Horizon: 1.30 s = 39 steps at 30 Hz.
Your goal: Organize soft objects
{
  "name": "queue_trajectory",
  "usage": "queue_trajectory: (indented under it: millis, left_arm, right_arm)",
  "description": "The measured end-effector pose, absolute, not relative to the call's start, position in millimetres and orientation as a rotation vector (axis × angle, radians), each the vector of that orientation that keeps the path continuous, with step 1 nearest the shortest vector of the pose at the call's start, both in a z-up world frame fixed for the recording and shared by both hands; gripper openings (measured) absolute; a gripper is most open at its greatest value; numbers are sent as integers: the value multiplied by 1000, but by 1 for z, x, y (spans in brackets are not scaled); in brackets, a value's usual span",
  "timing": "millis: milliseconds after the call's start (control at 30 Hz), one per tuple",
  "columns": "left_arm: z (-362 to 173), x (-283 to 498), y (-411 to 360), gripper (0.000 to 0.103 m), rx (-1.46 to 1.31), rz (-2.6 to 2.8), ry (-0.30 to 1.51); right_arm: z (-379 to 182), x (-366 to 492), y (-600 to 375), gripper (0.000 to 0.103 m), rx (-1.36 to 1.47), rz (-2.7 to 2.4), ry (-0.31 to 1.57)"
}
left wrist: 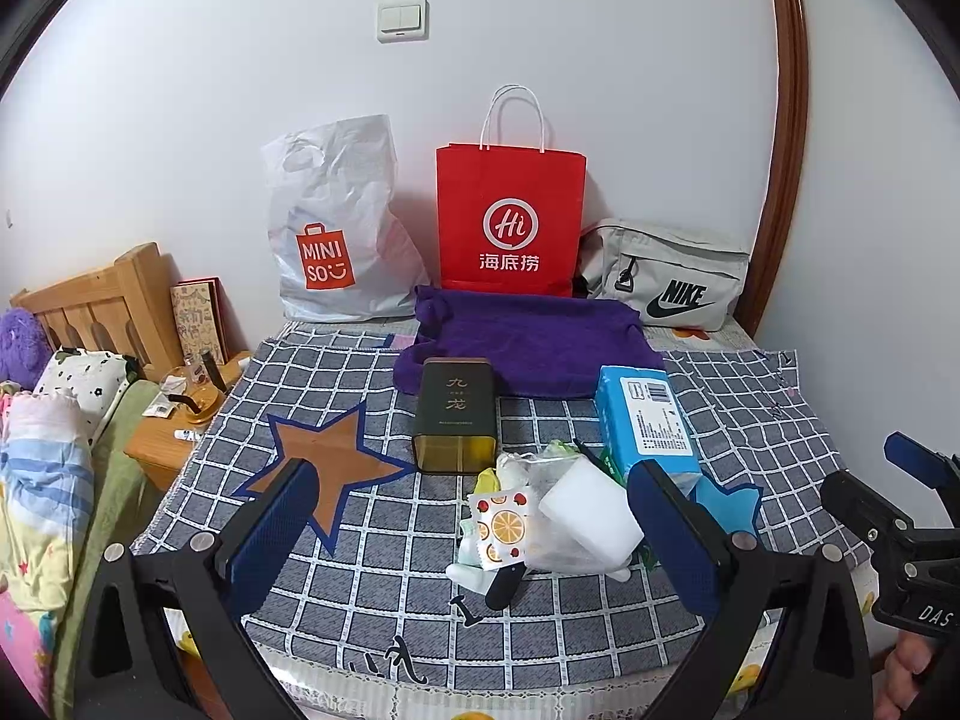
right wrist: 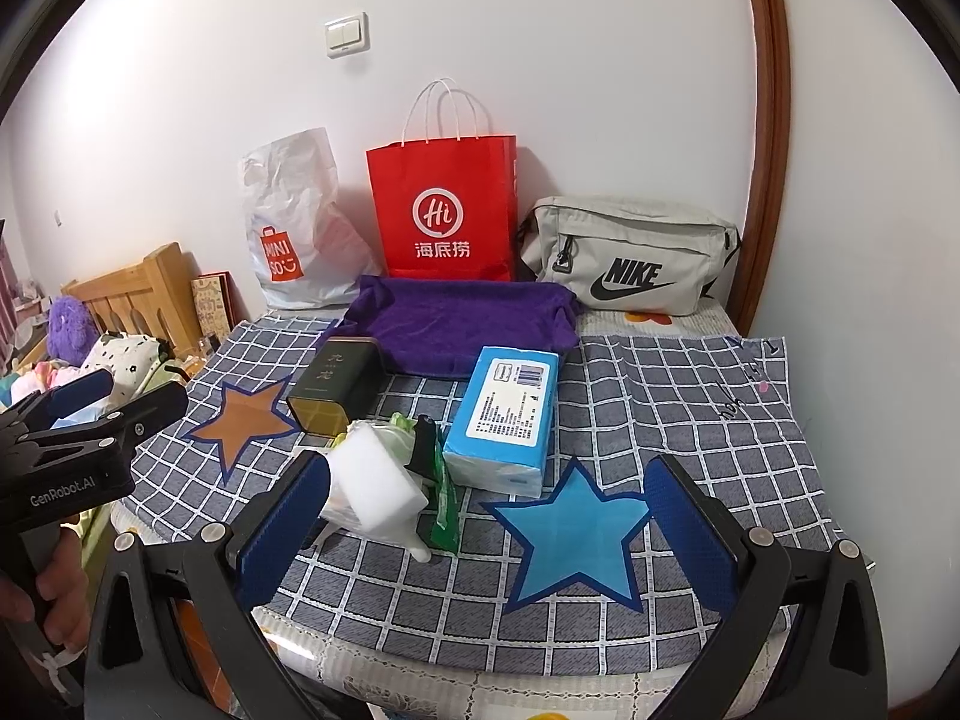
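A folded purple towel (left wrist: 528,339) (right wrist: 462,321) lies at the back of the checked cloth. In front of it rest a blue tissue pack (left wrist: 648,420) (right wrist: 507,417), a white sponge block (left wrist: 591,507) (right wrist: 375,480), a fruit-print packet (left wrist: 498,525) and a dark tin (left wrist: 456,414) (right wrist: 339,384). My left gripper (left wrist: 474,531) stands open above the pile of small items, holding nothing. My right gripper (right wrist: 486,534) hangs open over the blue star patch (right wrist: 570,531), empty. Each gripper shows at the edge of the other's view.
A white Miniso bag (left wrist: 336,234), a red paper bag (left wrist: 510,222) and a grey Nike pouch (left wrist: 666,276) line the back wall. A brown star patch (left wrist: 327,462) marks the cloth's left side. A wooden nightstand (left wrist: 162,444) and bedding sit to the left.
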<state>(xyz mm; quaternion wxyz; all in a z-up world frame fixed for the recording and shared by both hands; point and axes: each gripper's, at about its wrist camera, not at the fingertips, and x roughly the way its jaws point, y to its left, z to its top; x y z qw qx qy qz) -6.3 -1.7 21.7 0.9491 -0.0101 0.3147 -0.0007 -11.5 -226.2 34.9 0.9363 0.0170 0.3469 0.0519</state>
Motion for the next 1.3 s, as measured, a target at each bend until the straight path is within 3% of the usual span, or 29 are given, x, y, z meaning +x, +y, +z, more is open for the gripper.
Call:
queue_trajectory:
  millis: [767,1300]
  left_arm:
    - [19,-7,0,103,-20,6,648]
    - [-38,31,36,103,-63,81,756]
  right_arm:
    - [33,-13,-221,103,30,126,709]
    - [-21,19,-194,102,-33,225,792]
